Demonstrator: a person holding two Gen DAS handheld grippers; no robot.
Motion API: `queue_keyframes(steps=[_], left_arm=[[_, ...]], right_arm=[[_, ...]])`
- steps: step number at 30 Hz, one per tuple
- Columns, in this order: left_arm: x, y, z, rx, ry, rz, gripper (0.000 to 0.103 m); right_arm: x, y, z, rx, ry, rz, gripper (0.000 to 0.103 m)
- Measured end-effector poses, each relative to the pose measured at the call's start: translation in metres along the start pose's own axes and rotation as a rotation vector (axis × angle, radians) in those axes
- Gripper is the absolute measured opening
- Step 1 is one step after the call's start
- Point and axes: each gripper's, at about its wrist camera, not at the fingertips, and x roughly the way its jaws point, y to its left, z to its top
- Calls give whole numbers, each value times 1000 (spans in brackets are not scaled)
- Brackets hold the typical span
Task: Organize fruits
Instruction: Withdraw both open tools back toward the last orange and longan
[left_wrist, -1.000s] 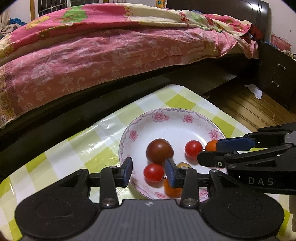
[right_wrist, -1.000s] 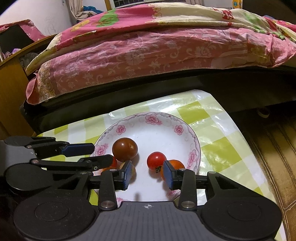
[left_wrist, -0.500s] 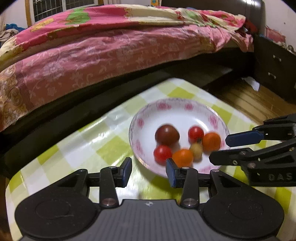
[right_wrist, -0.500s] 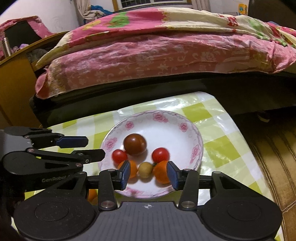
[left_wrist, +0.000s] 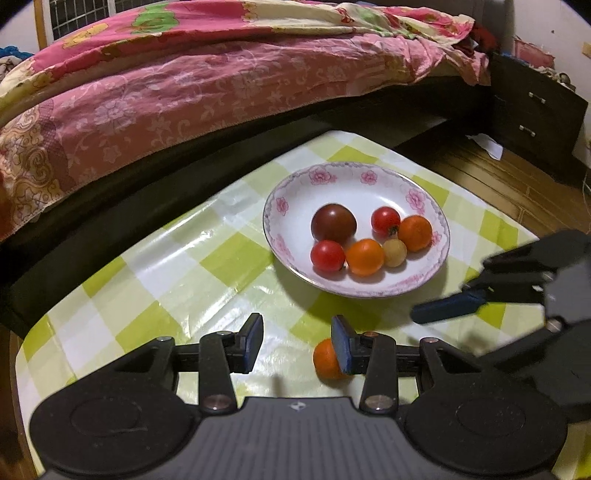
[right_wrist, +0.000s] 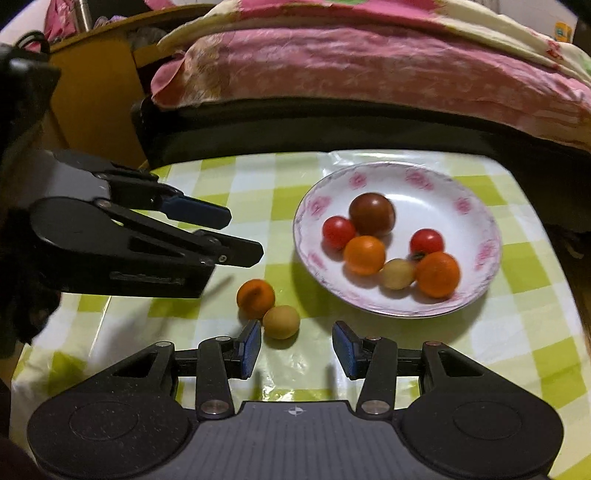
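A white floral plate (left_wrist: 424, 284) (right_wrist: 476, 295) holds several small fruits: a dark brown tomato (left_wrist: 333, 223) (right_wrist: 372, 214), red tomatoes, orange ones and a pale yellow one. On the tablecloth lie an orange fruit (right_wrist: 255, 293) (left_wrist: 327, 360) and a yellow-brown fruit (right_wrist: 281, 321). My left gripper (left_wrist: 297, 343) is open and empty, the loose orange fruit beside its right finger. My right gripper (right_wrist: 297, 349) is open and empty, just behind the yellow-brown fruit.
The small table has a green-and-white checked cloth (left_wrist: 207, 266). A bed with a pink quilt (left_wrist: 184, 85) stands close behind it. A dark drawer unit (left_wrist: 535, 110) and wooden floor lie to the right. A wooden cabinet (right_wrist: 92, 96) stands at the left.
Both grippers have drawn back from over the plate toward me. The whole plate and two loose fruits on the cloth have come into view. Both stay open.
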Motion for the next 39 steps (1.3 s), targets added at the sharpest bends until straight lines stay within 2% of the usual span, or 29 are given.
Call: queue_keyframes(steps=[7, 11, 13, 20, 32, 39], left_arm=[[-3, 7, -10, 3, 15, -23, 47], [-4, 11, -13, -1, 21, -35, 47], [-3, 11, -13, 0, 28, -47, 47], [10, -4, -15, 51, 65, -78, 47], [35, -22, -17, 78, 101, -69, 47], [32, -25, -21, 83, 87, -60, 46]], right_arm=[[22, 5, 5, -43, 24, 22, 40], [33, 9, 6, -55, 56, 24, 27], [34, 9, 6, -59, 59, 17, 24], [22, 0, -1, -35, 89, -6, 24], [7, -22, -13, 28, 94, -33, 24], [9, -21, -12, 27, 90, -34, 24]])
